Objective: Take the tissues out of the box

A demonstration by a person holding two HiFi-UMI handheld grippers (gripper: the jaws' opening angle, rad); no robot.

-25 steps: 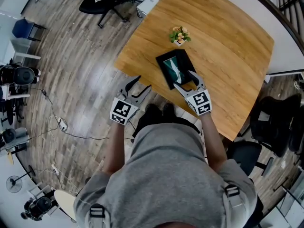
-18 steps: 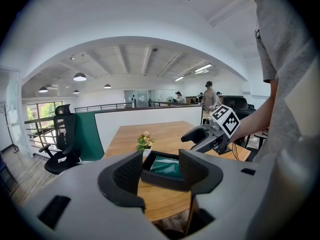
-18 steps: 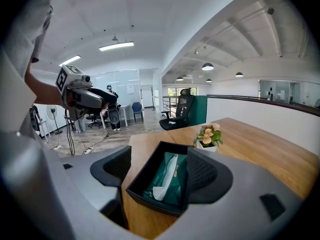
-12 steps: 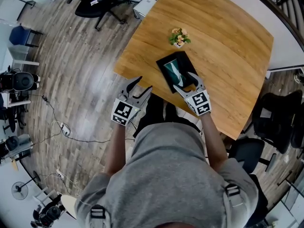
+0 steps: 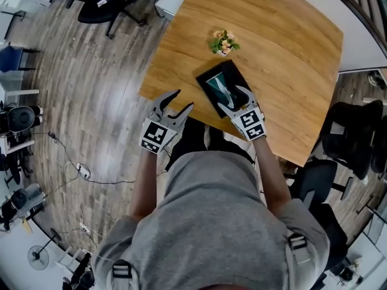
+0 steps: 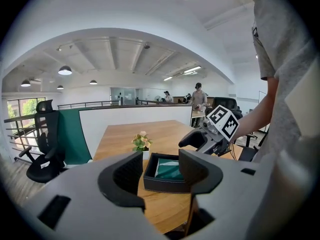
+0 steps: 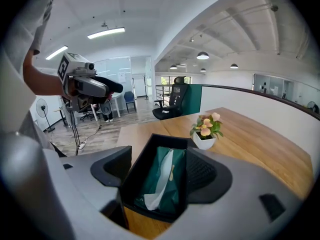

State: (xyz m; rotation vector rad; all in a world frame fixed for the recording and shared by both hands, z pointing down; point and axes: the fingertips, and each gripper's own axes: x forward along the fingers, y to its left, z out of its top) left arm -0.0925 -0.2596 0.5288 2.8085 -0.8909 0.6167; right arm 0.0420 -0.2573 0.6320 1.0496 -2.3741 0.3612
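Observation:
A black open box [image 5: 208, 77] lies on the wooden table [image 5: 284, 47], near its front edge. Inside is a green tissue pack [image 7: 176, 165] with a white tissue [image 7: 161, 180] sticking out of its slot. My right gripper [image 5: 233, 99] [image 7: 160, 169] is open, and its jaws straddle the box's near end, close beside the walls. Whether the pads touch the walls I cannot tell. My left gripper [image 5: 181, 99] [image 6: 161, 171] is open and empty at the table's front left edge, left of the box [image 6: 165, 181].
A small white pot of flowers [image 5: 224, 43] stands just beyond the box. Office chairs [image 5: 112, 2] [image 5: 351, 138] stand around the table, and cables [image 5: 78, 168] lie on the wood floor at the left. People [image 6: 198, 98] stand far off in the room.
My left gripper has come a little forward to the table's edge. The right gripper stays around the box's near end.

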